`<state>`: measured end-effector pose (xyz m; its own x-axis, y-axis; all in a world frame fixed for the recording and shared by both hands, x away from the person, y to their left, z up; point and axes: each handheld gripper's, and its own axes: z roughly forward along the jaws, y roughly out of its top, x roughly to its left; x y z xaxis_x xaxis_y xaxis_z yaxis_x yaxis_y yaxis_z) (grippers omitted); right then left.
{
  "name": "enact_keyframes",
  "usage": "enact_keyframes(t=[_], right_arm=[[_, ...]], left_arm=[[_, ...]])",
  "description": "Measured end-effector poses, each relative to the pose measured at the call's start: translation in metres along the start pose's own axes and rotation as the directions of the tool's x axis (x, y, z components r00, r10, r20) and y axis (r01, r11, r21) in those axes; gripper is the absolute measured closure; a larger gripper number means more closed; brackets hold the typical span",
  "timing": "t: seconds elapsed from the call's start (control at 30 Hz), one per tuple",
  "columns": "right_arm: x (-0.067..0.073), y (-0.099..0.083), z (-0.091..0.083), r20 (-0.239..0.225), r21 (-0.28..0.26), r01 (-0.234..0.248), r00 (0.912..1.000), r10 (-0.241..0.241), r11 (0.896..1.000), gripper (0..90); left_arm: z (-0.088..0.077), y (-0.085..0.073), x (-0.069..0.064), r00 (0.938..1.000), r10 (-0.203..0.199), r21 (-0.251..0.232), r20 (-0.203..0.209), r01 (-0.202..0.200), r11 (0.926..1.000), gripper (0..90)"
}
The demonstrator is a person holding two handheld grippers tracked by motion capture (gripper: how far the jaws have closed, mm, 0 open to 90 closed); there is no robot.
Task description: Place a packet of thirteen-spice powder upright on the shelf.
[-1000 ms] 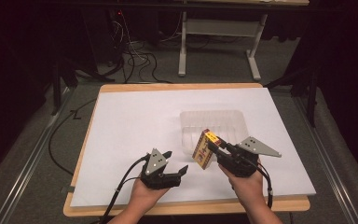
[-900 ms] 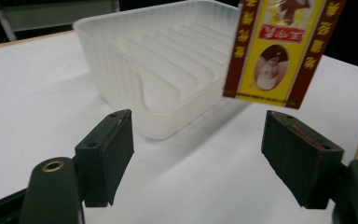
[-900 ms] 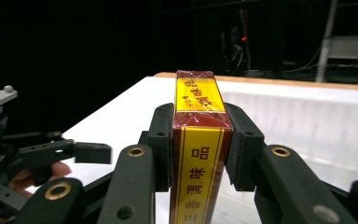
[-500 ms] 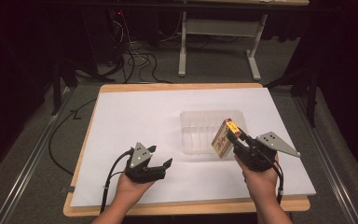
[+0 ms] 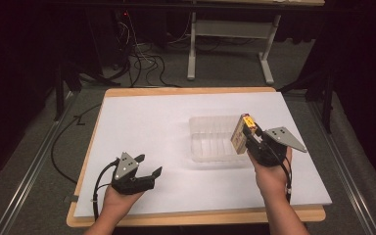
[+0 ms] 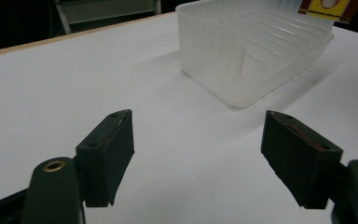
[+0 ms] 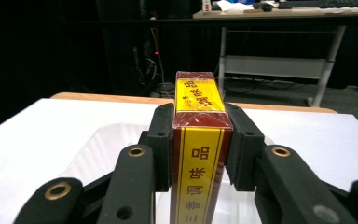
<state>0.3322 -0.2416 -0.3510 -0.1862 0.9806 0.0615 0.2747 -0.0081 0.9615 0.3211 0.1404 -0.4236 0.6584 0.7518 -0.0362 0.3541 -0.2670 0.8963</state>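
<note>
A white table (image 5: 176, 127) with a wooden edge — behind it, floor cables (image 5: 142, 63) and a grey desk frame (image 5: 230, 34)

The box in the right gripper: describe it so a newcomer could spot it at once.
On the white table, find the clear plastic tub right of centre. At its right end the right gripper holds a small box above the rim. It is the one coloured thing there: dark red with a yellow band and printed characters.
</note>
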Motion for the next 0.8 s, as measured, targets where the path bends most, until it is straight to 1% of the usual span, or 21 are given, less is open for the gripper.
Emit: enact_keyframes(t=[0.17, 0.23, 0.33, 0.47, 0.57, 0.7, 0.8], right_arm=[[0.007, 0.002, 0.016, 0.033, 0.011, 0.003, 0.9994, -0.003, 1.000, 68.0], [0.009, 0.002, 0.022, 0.037, 0.015, 0.007, 0.9993, -0.007, 1.000, 68.0], [0.013, 0.001, 0.030, 0.041, 0.031, 0.005, 0.9992, -0.006, 0.999, 68.0], [0.018, 0.001, 0.039, 0.048, 0.029, 0.006, 0.9988, -0.007, 1.000, 68.0], [0.021, 0.001, 0.045, 0.065, 0.029, 0.008, 0.9978, -0.010, 1.000, 68.0], [0.022, -0.001, 0.053, 0.072, 0.024, 0.004, 0.9974, -0.006, 1.000, 68.0], [0.023, -0.002, 0.058, 0.091, 0.030, 0.001, 0.9958, -0.004, 1.000, 68.0]], left_arm=[[0.000, 0.000, -0.001, 0.9999, -0.007, -0.001, 0.012, 0.007, 1.0000, 25.6], [0.000, 0.000, 0.000, 0.9996, -0.019, 0.001, 0.021, 0.019, 0.9998, 25.4], [0.000, 0.001, 0.000, 0.9996, -0.022, -0.005, 0.019, 0.022, 0.9997, 25.3], [0.000, 0.000, 0.000, 0.9999, -0.014, -0.002, 0.010, 0.014, 0.9999, 25.4], [0.000, 0.000, -0.001, 0.9999, -0.012, -0.005, 0.005, 0.012, 0.9999, 25.4], [0.001, -0.001, -0.002, 1.0000, 0.001, 0.004, 0.002, -0.001, 1.0000, 25.4], [0.001, -0.001, -0.002, 1.0000, 0.001, 0.004, 0.003, -0.001, 1.0000, 25.5]])
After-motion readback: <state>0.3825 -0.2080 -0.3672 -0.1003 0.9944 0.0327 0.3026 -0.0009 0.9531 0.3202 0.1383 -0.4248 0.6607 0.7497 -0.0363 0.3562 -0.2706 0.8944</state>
